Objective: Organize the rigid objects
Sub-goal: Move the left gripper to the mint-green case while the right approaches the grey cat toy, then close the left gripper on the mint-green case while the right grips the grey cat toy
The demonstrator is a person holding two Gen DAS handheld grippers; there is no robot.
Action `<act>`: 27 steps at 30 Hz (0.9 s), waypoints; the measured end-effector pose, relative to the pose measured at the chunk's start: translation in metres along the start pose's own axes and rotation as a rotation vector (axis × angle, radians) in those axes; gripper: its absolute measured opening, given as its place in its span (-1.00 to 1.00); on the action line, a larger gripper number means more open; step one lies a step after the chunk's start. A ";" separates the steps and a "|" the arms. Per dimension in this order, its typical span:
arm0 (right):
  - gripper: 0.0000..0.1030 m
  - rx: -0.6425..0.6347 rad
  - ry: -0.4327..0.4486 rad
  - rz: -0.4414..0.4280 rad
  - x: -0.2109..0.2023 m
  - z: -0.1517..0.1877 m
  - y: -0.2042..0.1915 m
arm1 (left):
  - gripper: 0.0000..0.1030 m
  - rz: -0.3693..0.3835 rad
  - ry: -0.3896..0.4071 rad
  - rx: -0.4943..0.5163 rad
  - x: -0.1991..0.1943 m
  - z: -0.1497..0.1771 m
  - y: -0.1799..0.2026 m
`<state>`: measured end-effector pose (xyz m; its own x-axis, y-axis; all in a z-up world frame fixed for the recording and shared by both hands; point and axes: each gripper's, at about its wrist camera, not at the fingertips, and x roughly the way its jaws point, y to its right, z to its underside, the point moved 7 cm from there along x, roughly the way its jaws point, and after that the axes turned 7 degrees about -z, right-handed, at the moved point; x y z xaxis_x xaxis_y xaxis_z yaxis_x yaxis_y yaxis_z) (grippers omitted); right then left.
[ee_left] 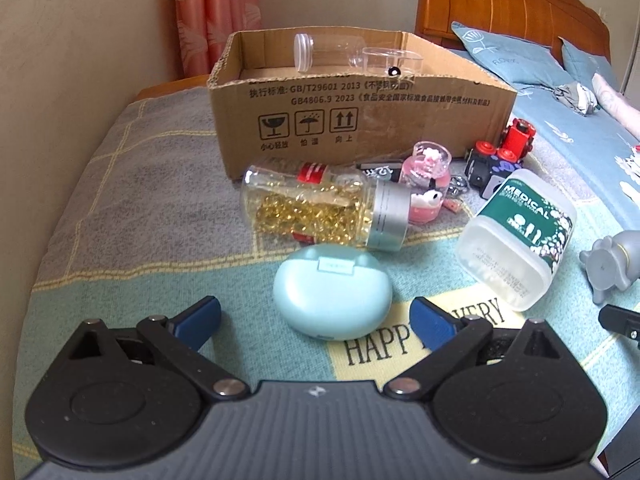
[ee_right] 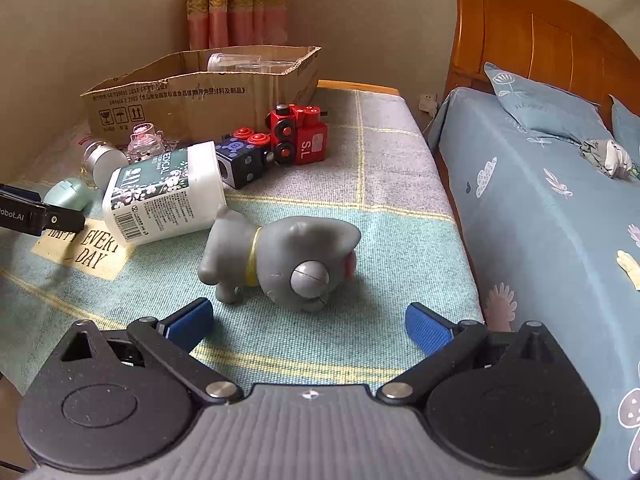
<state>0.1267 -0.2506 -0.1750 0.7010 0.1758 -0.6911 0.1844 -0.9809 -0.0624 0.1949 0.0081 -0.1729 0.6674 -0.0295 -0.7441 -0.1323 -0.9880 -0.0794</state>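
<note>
**Small Things Await Sorting on a Bedside Blanket**

Bedroom clutter is spread over a checked blanket (ee_left: 132, 200), with a cardboard box (ee_left: 360, 120) set at the far edge and a wooden bed (ee_right: 540, 52) seen alongside. The left gripper (ee_left: 316, 316) is held with jaws wide apart and empty around a mint earbud case (ee_left: 332, 296), which lies just beyond the fingertips. The right gripper (ee_right: 308, 320) is likewise spread and empty before a grey toy animal (ee_right: 280, 256) lying on its side. The case is judged light, hard and slippery, best pinched across its flat sides; the toy is judged stiff and best taken at the body. A capsule jar (ee_left: 320, 208) and a medical tub (ee_left: 520, 240) are seen toppled nearby. Clear containers (ee_left: 352, 56) are partly hidden inside the box, and its floor cannot be made out.
</note>
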 end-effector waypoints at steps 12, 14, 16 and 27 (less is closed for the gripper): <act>1.00 -0.003 -0.041 -0.010 0.009 -0.008 -0.013 | 0.44 0.059 0.018 0.079 -0.002 -0.010 0.013; 1.00 -0.010 -0.042 -0.012 0.010 -0.010 -0.017 | 0.44 0.063 0.018 0.081 -0.002 -0.010 0.013; 1.00 -0.021 -0.028 -0.003 0.010 -0.013 -0.020 | 0.45 0.063 0.018 0.082 -0.001 -0.010 0.013; 0.74 -0.013 -0.023 0.016 0.012 -0.026 -0.016 | 0.22 0.073 0.012 0.092 -0.001 -0.012 0.013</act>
<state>0.1505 -0.2307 -0.1637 0.6878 0.1578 -0.7085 0.1821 -0.9824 -0.0421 0.2013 -0.0062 -0.1645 0.6620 -0.1030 -0.7424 -0.2472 -0.9651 -0.0865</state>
